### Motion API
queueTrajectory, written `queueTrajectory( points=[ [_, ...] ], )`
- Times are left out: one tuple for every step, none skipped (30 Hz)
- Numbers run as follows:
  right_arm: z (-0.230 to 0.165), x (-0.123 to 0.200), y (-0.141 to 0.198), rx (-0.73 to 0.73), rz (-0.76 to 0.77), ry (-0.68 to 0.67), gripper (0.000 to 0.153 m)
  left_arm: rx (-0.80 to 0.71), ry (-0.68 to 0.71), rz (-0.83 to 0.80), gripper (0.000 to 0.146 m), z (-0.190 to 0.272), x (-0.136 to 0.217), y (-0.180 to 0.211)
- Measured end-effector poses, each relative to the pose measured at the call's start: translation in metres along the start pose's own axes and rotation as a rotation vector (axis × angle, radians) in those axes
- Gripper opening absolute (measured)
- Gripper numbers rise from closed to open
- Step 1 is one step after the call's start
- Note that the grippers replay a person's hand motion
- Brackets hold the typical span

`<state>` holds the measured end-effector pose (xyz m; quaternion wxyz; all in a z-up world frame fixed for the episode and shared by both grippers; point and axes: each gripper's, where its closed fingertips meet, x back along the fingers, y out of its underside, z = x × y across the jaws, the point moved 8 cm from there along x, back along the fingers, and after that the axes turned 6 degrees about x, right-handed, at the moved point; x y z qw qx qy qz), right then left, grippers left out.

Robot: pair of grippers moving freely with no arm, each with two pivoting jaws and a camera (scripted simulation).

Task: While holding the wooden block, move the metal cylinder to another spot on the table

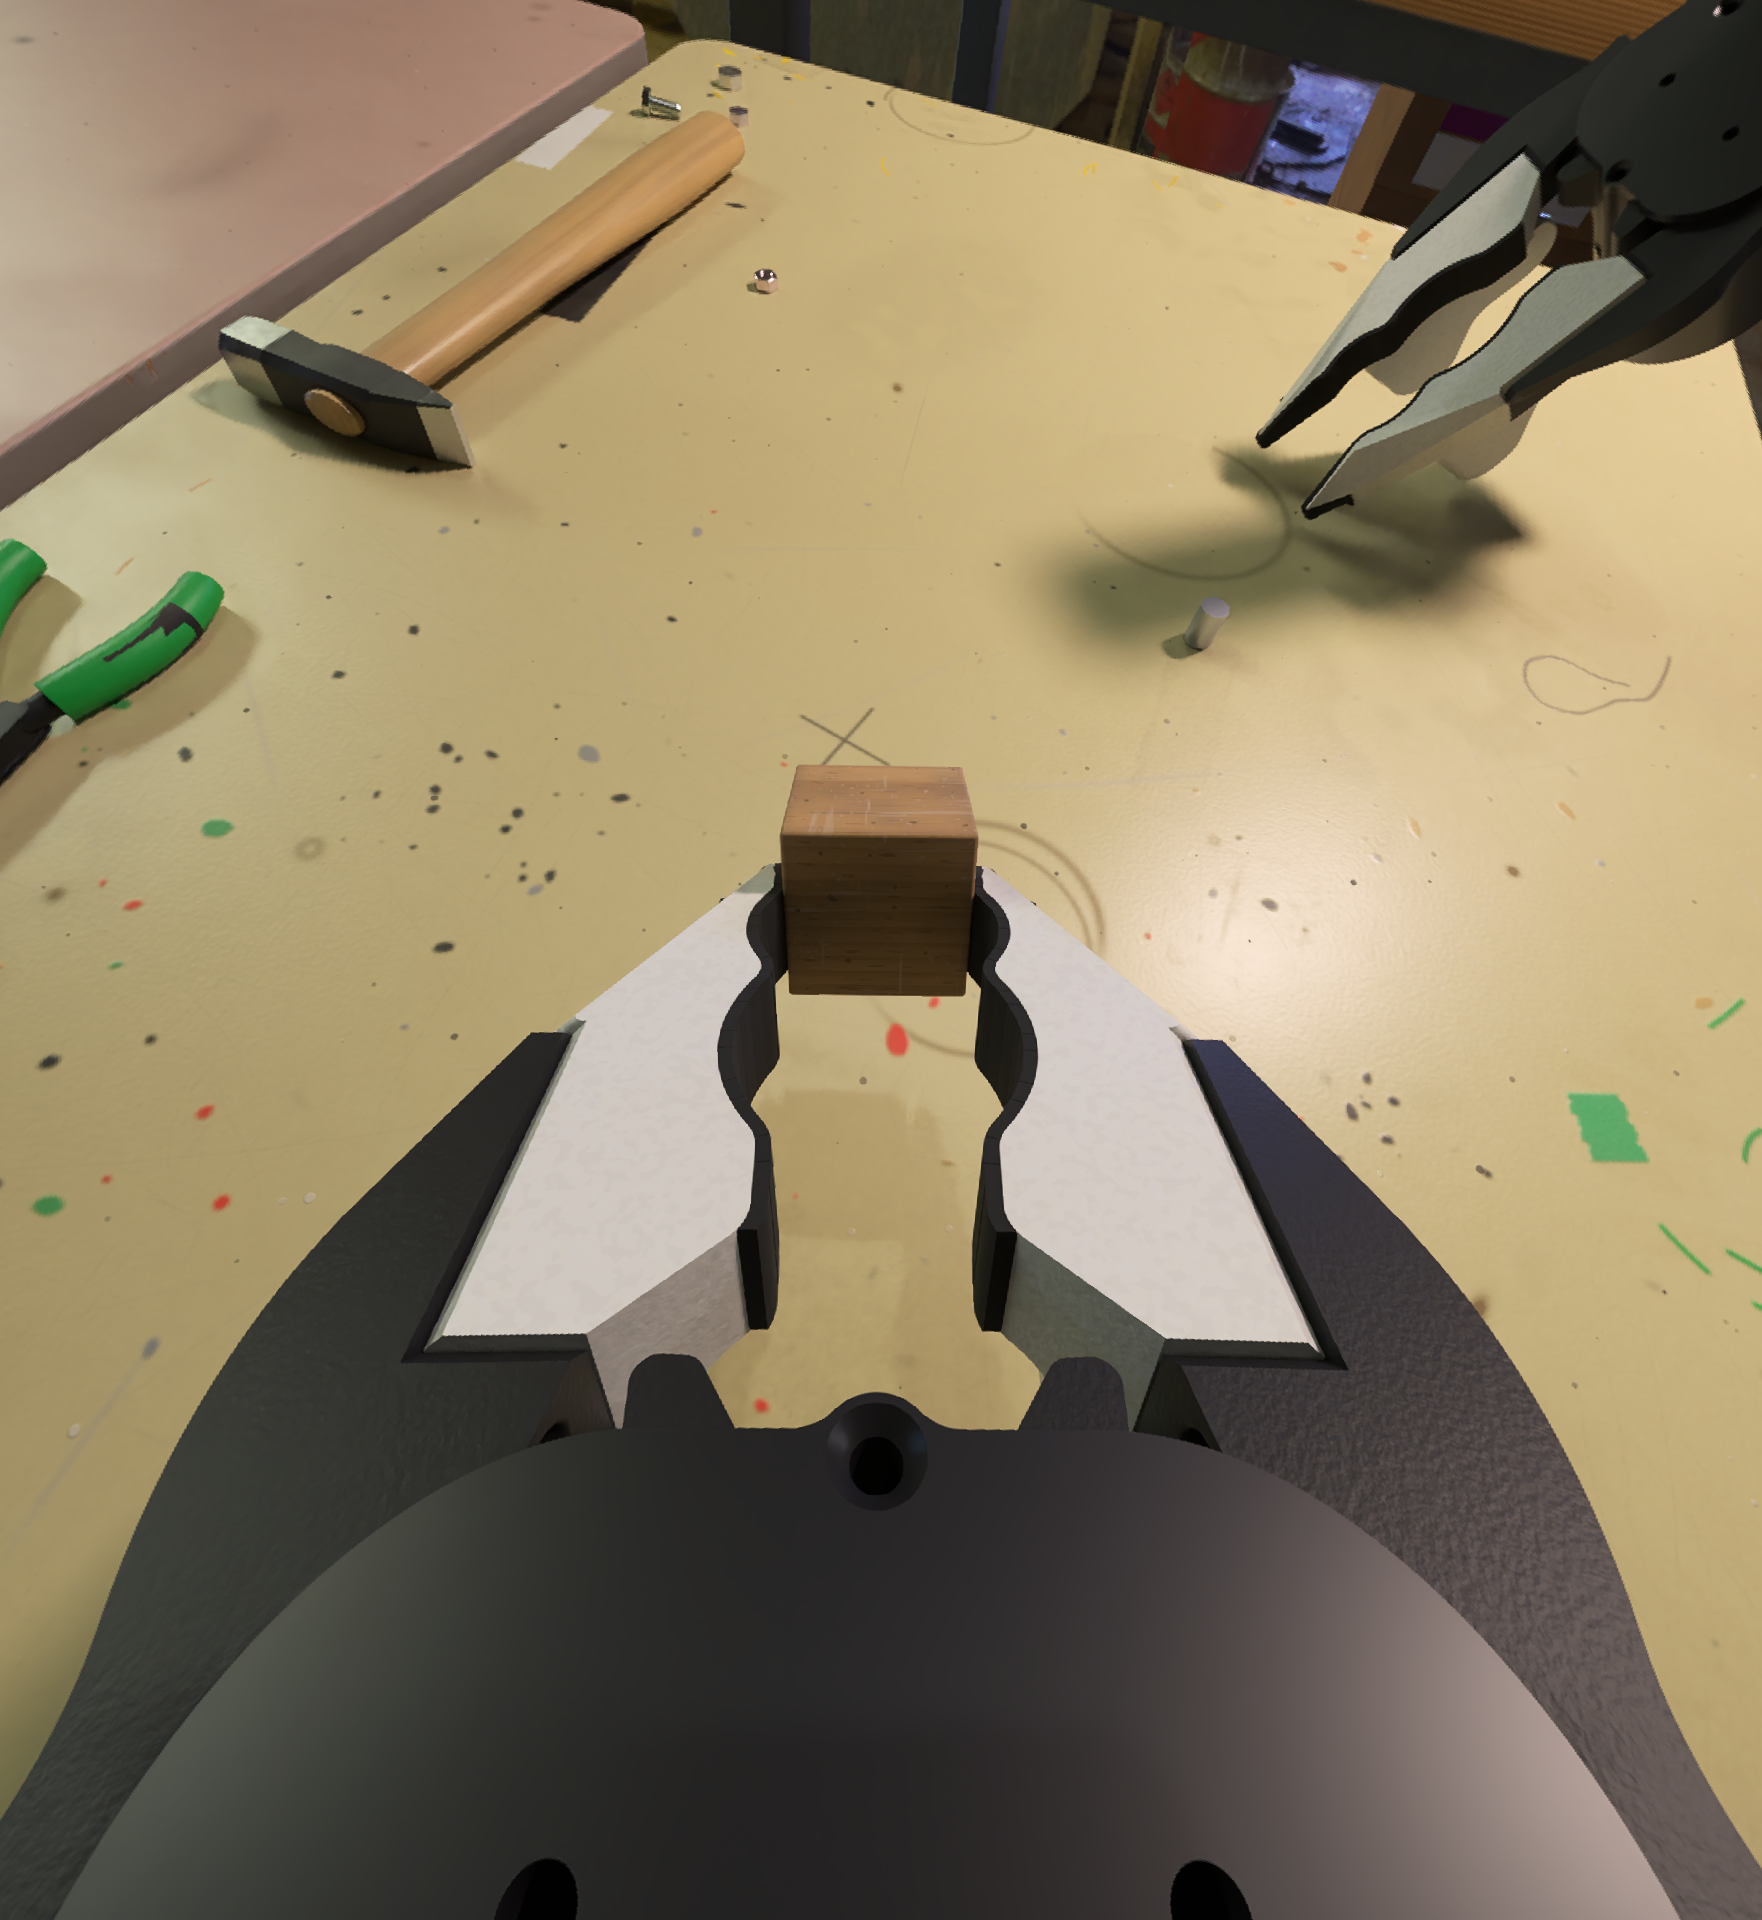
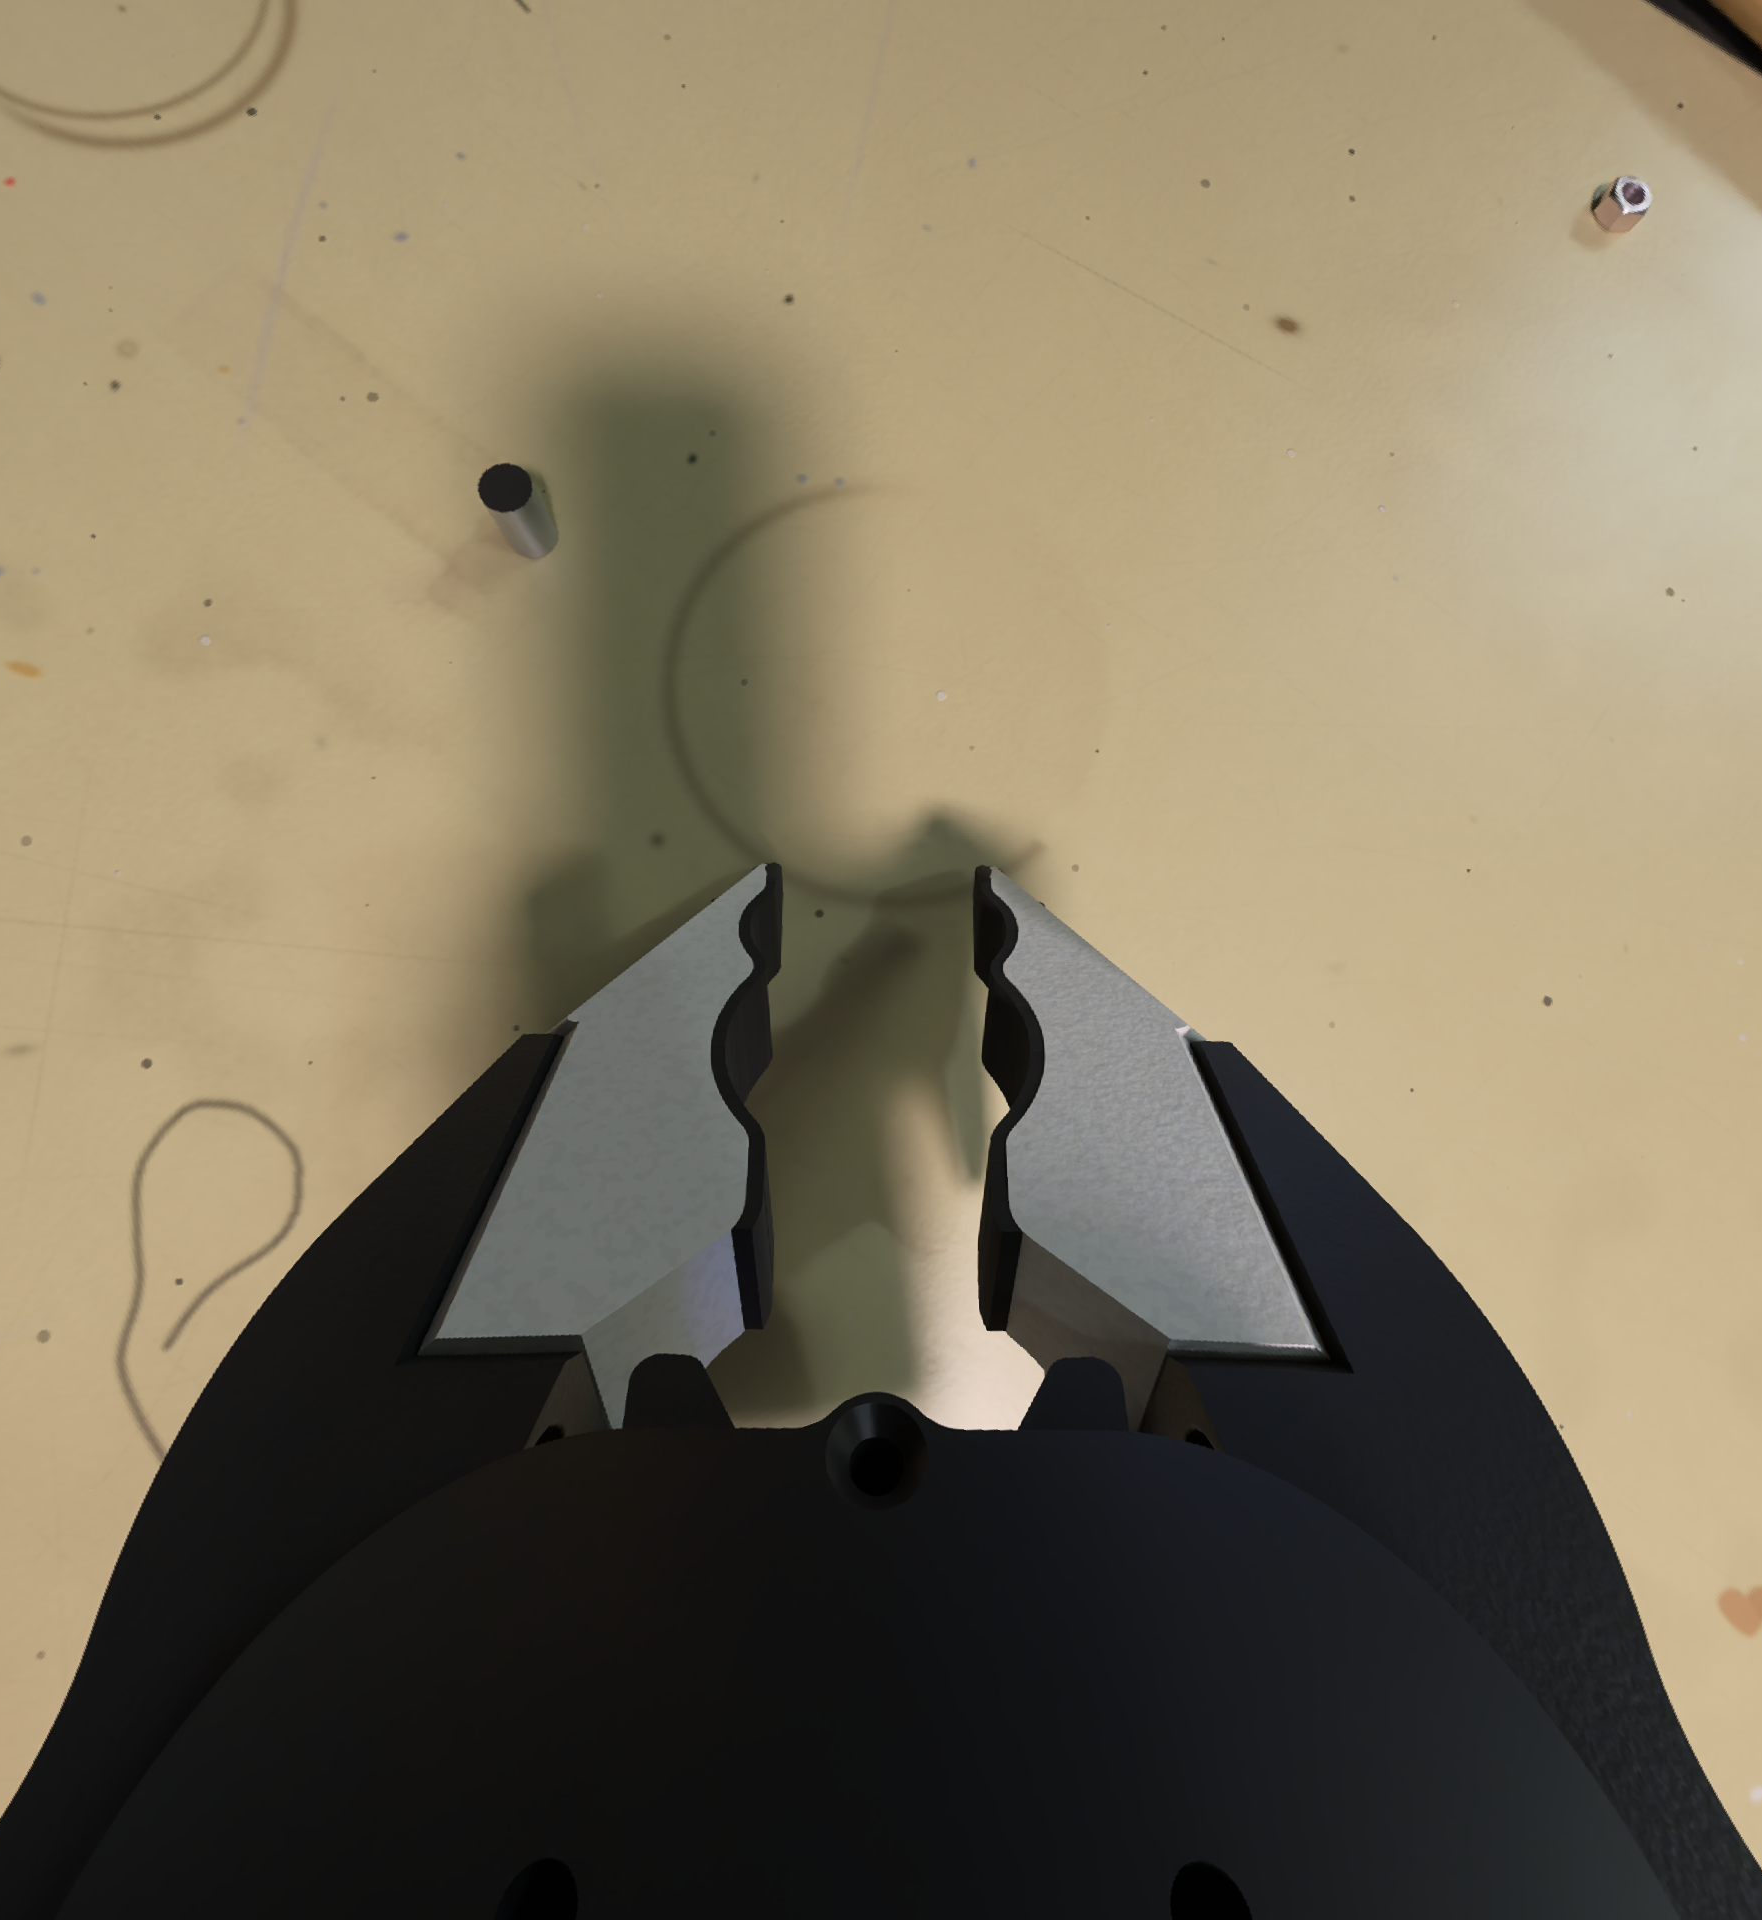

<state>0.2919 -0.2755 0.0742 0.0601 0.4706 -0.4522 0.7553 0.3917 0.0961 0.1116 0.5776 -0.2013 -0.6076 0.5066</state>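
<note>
Wooden block clamped in left tongs; right tongs gape, empty.

The desk has a pale yellow top speckled with black, red and green paint and pencilled rings. A hammer with a wooden handle lies at eleven o'clock in the left wrist view, green-handled pliers at nine o'clock. A small metal cylinder stands upright at two o'clock. A hex nut sits beside the hammer handle, and a bolt lies near the desk's far edge.
</note>
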Motion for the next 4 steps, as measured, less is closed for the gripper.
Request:
queueTrajectory(
  points=[
    [0.002, -0.0015, -0.0001, -0.001, 0.0, -0.006, 0.038, 0.005, 0.001, 0.001, 0.033, -0.0006, 0.0001, 0.0001],
    [0.0032, -0.0026, -0.0005, -0.002, 0.0, -0.012, 0.039, 0.009, 0.002, 0.002, 0.033, -0.001, 0.0003, 0.0001],
    [0.0037, -0.0034, -0.001, -0.002, 0.001, -0.023, 0.04, 0.01, 0.001, 0.003, 0.033, -0.0013, 0.0004, 0.0001],
    [0.0038, -0.0038, -0.0016, 0.001, 0.001, -0.037, 0.04, 0.01, 0.0, 0.004, 0.033, -0.0015, 0.0006, 0.0]
  ],
)
